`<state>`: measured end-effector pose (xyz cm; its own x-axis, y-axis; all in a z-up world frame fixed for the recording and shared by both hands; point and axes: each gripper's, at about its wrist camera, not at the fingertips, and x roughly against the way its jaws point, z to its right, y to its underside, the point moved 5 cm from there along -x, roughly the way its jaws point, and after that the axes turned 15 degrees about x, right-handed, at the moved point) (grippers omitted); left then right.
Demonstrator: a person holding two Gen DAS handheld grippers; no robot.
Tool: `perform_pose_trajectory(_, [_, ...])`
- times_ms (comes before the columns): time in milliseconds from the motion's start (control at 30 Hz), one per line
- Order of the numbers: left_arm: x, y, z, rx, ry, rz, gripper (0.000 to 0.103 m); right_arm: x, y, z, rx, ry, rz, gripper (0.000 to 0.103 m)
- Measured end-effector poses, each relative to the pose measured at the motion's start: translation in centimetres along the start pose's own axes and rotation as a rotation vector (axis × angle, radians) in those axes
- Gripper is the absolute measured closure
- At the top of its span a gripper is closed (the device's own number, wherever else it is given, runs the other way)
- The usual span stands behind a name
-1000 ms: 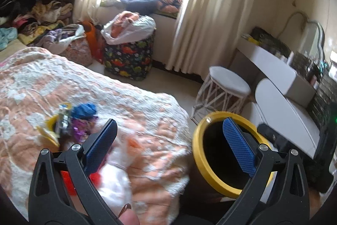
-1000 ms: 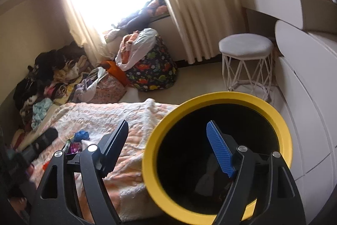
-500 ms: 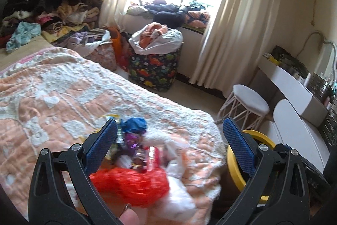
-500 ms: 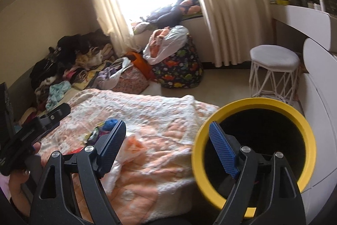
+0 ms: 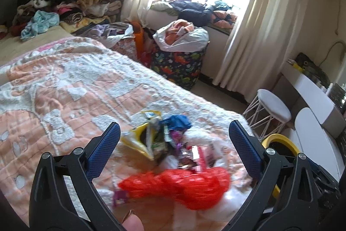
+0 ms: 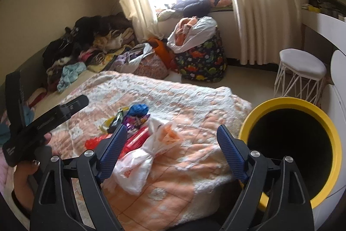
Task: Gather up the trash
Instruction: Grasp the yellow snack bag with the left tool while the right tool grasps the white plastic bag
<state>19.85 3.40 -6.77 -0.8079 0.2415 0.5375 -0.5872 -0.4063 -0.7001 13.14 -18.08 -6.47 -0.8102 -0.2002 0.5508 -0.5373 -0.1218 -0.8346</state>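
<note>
A pile of trash lies on the peach and white bedspread (image 5: 64, 88): a red net bag (image 5: 179, 185), a yellow wrapper (image 5: 138, 140), a blue crumpled piece (image 5: 177, 121) and small purple wrappers. A knotted white plastic bag (image 6: 138, 168) lies nearest the right gripper. My left gripper (image 5: 174, 129) hovers open over the pile, touching nothing. My right gripper (image 6: 172, 129) hangs above the white bag with its jaws opening and nothing pressed between the pads. The yellow-rimmed black bin (image 6: 324, 122) stands at the bed's right corner. The left gripper (image 6: 43, 118) also shows, held in a hand.
Heaps of clothes (image 5: 64, 3) cover the bed's far end. A dinosaur-print hamper (image 6: 201, 62) with a stuffed white bag sits under the window. A white stool (image 6: 300, 70) and a white dresser (image 5: 313, 88) stand to the right of the bin.
Both views have swung left, from the bin toward the bed. The trash pile now sits between the left fingers, and the bin has slid to the right edge. The right jaws stand wider.
</note>
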Motion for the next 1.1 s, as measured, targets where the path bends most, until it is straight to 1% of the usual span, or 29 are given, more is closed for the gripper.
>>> perform_pose_trajectory(167, [-0.7,0.1,-2.5,0.015,-0.043,-0.02,0.011,-1.3,0.6,-1.4,0.018,-0.031,-0.035,0.02])
perform_pose_trajectory(300, [-1.5,0.6,-4.5,0.022,-0.073,-0.052,0.011,-2.3,1.2,-2.5,0.024,-0.054,-0.067,0.02])
perform_pose_trajectory(600, [-4.4,1.2,-7.2,0.071,-0.072,-0.142,0.011,-4.6,3.0,-4.0,0.031,-0.118,-0.145,0.02])
perform_pose_trajectory(633, [-4.8,1.2,-7.4,0.079,-0.064,-0.153,0.012,-4.7,3.1,-4.2,0.032,-0.126,-0.15,0.019])
perform_pose_trajectory(667, [-5.2,1.1,-7.4,0.086,-0.057,-0.162,0.017,-4.9,3.2,-4.4,0.033,-0.134,-0.153,0.018])
perform_pose_trajectory(800, [-7.1,0.9,-7.4,0.104,-0.036,-0.209,0.028,-5.2,3.6,-5.0,0.039,-0.152,-0.165,0.017])
perform_pose_trajectory(833, [-7.5,0.9,-7.4,0.108,-0.031,-0.221,0.032,-5.3,3.7,-5.1,0.039,-0.162,-0.172,0.017])
perform_pose_trajectory(967, [-9.6,1.3,-7.3,0.119,-0.054,-0.277,0.041,-6.2,4.2,-5.5,0.049,-0.183,-0.206,0.017])
perform_pose_trajectory(1033, [-10.3,1.4,-7.5,0.133,-0.061,-0.294,0.042,-6.7,4.4,-5.6,0.039,-0.194,-0.221,0.017])
perform_pose_trajectory(1100, [-10.8,1.5,-7.5,0.145,-0.056,-0.303,0.047,-7.3,4.6,-5.4,0.017,-0.207,-0.241,0.018])
